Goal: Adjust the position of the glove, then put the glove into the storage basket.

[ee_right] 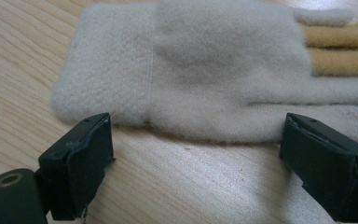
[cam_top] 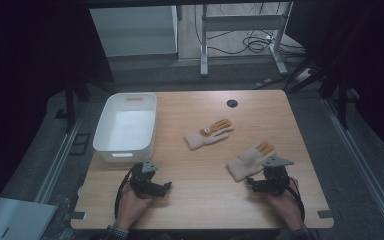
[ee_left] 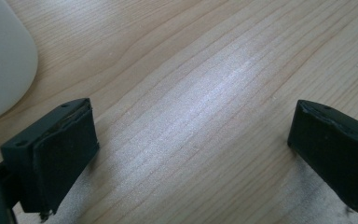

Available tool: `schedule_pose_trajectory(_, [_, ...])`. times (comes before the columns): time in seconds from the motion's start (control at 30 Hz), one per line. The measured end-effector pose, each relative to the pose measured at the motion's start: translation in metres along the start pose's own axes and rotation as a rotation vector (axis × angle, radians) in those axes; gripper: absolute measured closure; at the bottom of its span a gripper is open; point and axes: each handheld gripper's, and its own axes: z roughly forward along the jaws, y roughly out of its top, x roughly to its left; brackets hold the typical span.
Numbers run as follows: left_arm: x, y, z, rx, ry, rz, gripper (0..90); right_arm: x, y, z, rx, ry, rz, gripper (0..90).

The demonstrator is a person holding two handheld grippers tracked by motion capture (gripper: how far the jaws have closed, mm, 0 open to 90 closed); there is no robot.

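Note:
Two cream knitted gloves with mustard-yellow fingers lie flat on the wooden table. One glove rests near the middle. The other glove lies at the front right, just ahead of my right gripper, whose jaws stand open at the glove's near edge with bare wood between them. Near the front left, my left gripper is open over bare wood, holding nothing. A hand holds each gripper from below.
A white plastic bin stands at the table's left side, just beyond my left gripper. A small black round cap sits near the far edge. Desk legs and cables lie on the floor beyond the table.

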Motion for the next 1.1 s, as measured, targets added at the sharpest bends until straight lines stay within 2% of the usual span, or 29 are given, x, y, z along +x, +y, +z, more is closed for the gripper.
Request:
schedule_pose_trajectory(0.27, [0.0,0.0,0.0,0.001,0.009,-0.012,1.3,0.0,0.0,0.0,0.0,-0.001,0.001,10.1])
schedule_pose_trajectory(0.5, [0.001,0.0,0.0,-0.001,0.012,-0.011,2.0,-0.001,-0.001,-0.002,-0.009,-0.009,0.012,14.2])
schedule_pose_trajectory(0.7, [0.001,0.0,-0.001,0.0,0.012,-0.009,2.1,-0.003,-0.001,-0.008,-0.016,-0.001,0.054,18.3])
schedule_pose_trajectory(0.83, [0.001,0.0,-0.001,0.001,0.012,-0.008,2.1,-0.004,0.002,-0.014,-0.033,-0.004,0.063,24.3])
schedule_pose_trajectory(0.87, [0.001,0.0,-0.001,0.001,0.012,-0.009,2.1,-0.005,0.004,-0.017,-0.039,0.0,0.072,29.6])
schedule_pose_trajectory(0.97, [0.001,0.0,-0.001,0.0,0.012,-0.009,2.2,-0.006,0.007,-0.021,-0.047,0.0,0.079,34.9])
schedule_pose_trajectory(1.0, [0.001,0.0,-0.001,0.0,0.012,-0.009,2.3,-0.007,0.01,-0.024,-0.058,0.007,0.092,40.5])
schedule_pose_trajectory(1.1, [0.001,0.0,-0.001,0.0,0.013,-0.009,2.3,-0.008,0.014,-0.025,-0.057,0.011,0.104,44.8])
